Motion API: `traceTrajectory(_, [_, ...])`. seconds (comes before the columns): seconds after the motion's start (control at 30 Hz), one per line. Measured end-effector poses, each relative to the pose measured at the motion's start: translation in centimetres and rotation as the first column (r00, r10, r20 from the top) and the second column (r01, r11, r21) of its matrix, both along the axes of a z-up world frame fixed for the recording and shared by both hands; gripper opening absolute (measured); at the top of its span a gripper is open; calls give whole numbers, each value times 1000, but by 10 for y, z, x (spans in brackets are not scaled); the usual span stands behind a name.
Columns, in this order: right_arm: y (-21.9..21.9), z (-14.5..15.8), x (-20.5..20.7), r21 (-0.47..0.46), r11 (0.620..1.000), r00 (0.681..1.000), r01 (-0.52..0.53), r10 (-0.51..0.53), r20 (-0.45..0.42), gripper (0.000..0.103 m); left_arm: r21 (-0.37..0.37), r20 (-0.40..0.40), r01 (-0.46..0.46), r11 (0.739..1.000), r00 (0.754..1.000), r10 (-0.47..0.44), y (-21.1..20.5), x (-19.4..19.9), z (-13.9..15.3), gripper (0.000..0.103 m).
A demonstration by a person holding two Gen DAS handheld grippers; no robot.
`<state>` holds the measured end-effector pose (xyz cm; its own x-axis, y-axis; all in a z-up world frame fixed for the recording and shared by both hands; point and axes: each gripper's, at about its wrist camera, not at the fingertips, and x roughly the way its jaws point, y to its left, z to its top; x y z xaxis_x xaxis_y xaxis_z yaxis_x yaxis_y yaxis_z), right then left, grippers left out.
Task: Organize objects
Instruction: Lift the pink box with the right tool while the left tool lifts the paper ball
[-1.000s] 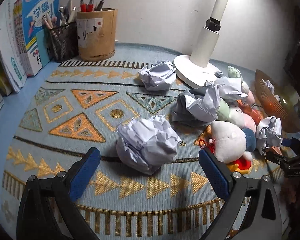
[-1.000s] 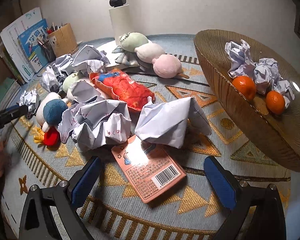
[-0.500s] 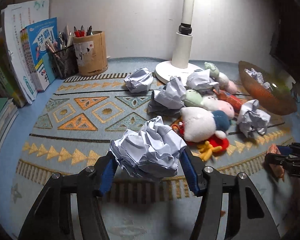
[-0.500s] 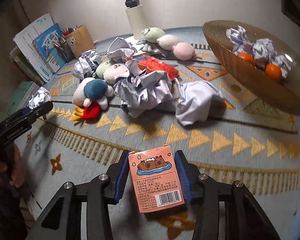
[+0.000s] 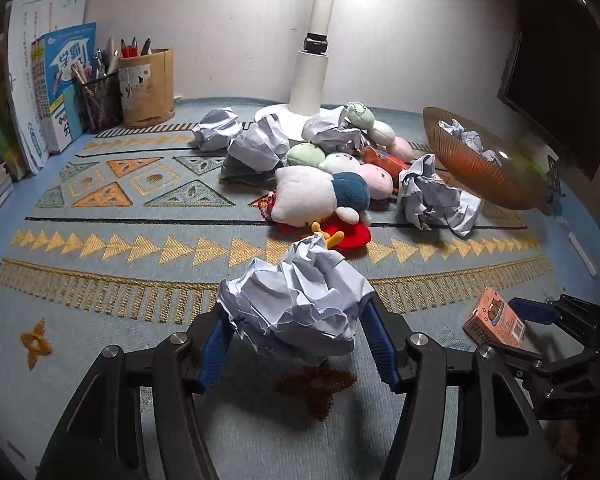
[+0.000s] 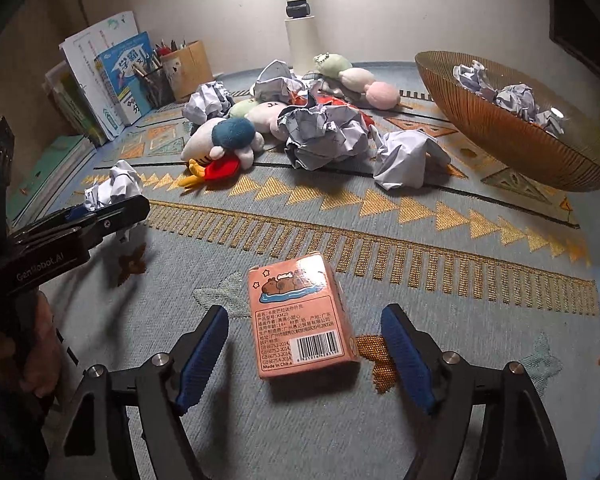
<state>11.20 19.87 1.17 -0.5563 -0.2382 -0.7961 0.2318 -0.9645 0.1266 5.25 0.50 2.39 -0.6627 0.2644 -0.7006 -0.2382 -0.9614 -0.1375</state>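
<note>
In right view alone, box (image 6: 300,316) barcode, opening tongs (image 6: 304,354)

Two handheld grippers, black plastic frames w/ angular linkage arms, round silver screws at the pivots. Left gripper (image 5: 296,346) and right gripper (image 6: 304,354) each carry two ribbed blue rubber pads. White "GenRobot.AI" lettering on the left gripper's side in the right-wrist view.

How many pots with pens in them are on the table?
2. The black wire-mesh pen pot stands at the back left beside the books, and the brown cardboard round pen pot stands right next to it by the wall. None seems hidden.
</note>
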Motion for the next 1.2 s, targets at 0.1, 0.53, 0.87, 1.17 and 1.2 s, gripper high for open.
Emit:
traceTrajectory(0.1, [-9, -1, -2, 51, 999, 1000, 6, -6, -14, 78, -9, 1, 1, 1000, 1000, -1, 1, 1, -2, 58])
traceTrajectory(0.53, [-19, -1, 6, 115, 993, 999, -21, 25, -31, 76, -87, -5, 1, 996, 1000, -1, 10, 2, -4, 59])
traceTrajectory(0.87, [-21, 3, 9, 119, 993, 998, -19, 26, -58, 40, -99, 4, 12, 995, 1000, -12, 13, 2, -6, 59])
traceTrajectory(1.17, [-8, 4, -27, 103, 994, 998, 26, -19, -65, 40, -147, 29, 4, 989, 1000, 0, 18, -1, -11, 59])
traceTrajectory(1.2, [-8, 4, -26, 105, 994, 998, 19, -12, -68, 40, -148, 30, 7, 989, 1000, -3, 19, -1, -11, 59])
